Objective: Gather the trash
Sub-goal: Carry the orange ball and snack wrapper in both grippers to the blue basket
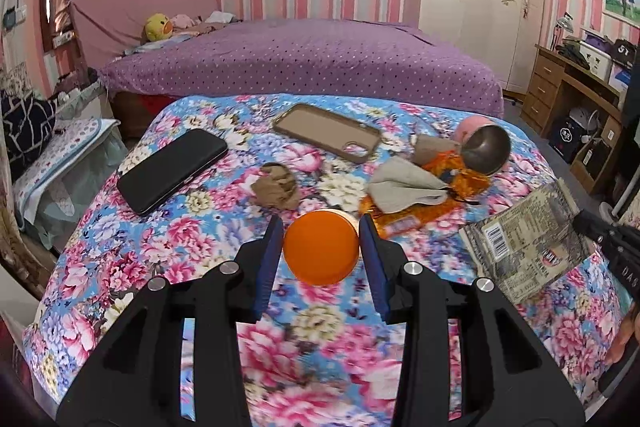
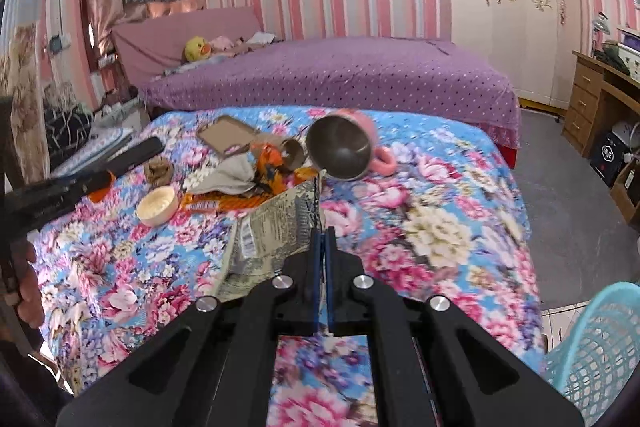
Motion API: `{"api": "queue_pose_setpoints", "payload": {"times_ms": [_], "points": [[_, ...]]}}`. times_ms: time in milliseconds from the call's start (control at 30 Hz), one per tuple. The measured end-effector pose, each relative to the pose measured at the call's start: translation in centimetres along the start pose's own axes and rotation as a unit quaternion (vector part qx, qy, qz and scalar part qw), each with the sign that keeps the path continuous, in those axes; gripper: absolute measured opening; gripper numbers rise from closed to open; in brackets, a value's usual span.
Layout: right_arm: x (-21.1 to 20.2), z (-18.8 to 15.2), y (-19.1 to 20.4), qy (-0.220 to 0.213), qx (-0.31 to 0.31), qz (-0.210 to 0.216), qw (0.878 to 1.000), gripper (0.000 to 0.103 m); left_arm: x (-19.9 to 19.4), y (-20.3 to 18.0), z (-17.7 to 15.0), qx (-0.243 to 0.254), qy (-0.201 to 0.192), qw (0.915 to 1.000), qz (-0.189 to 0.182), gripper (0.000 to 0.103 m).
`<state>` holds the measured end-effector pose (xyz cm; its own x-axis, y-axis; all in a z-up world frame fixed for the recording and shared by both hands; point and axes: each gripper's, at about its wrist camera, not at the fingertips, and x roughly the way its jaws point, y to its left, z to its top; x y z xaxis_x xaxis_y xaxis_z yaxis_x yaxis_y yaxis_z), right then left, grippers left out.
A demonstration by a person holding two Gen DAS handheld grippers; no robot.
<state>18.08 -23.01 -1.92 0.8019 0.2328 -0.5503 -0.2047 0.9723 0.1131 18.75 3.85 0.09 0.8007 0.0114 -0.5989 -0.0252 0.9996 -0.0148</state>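
Trash on the flowered table [image 1: 168,307] is of several kinds, and one piece, the printed wrapper [image 2: 276,227], is already lifted above the cloth near the right edge, pinched at its corner by the right gripper [image 2: 324,239], whose jaws are pressed together on it. The turquoise basket [image 2: 596,343] stands beyond the table's right edge, so I judge the wrapper should go there; carry it slowly, because such thin foil can slip from a corner grip.

The left gripper [image 1: 320,227] has its jaws apart on both sides of the orange lid [image 1: 320,247], near the front edge; whether the pads touch it I cannot tell. The orange packet [image 1: 452,187] lies partly under a grey cloth [image 1: 404,191]. Only part of the basket is in view.
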Motion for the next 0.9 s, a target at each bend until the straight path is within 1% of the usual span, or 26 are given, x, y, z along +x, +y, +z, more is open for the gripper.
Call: {"api": "queue_pose_setpoints", "payload": {"times_ms": [233,400,600,800,900], "points": [[-2.4,-0.8,-3.0,-0.009,0.020,0.001,1.000,0.002,-1.6,-3.6,-1.1,0.006,-0.001,1.0000,0.002,0.038],[-5.0,-1.0,-5.4,-0.028,0.031,-0.009,0.999,0.002,-2.8,-6.2,-1.2,0.007,-0.008,0.9999,-0.007,0.038],[-7.9,-1.6,-8.6,-0.041,0.044,-0.031,0.998,0.002,-3.7,-9.1,-1.4,0.015,-0.014,0.9996,-0.022,0.038],[-11.2,-2.6,-12.1,-0.053,0.059,-0.062,0.995,0.002,-4.3,-11.8,-1.6,0.024,-0.013,0.9989,-0.037,0.038],[-12.6,-3.2,-14.2,-0.057,0.070,-0.083,0.992,0.002,-4.5,-13.3,-2.0,0.036,-0.015,0.9983,-0.043,0.038]]}}
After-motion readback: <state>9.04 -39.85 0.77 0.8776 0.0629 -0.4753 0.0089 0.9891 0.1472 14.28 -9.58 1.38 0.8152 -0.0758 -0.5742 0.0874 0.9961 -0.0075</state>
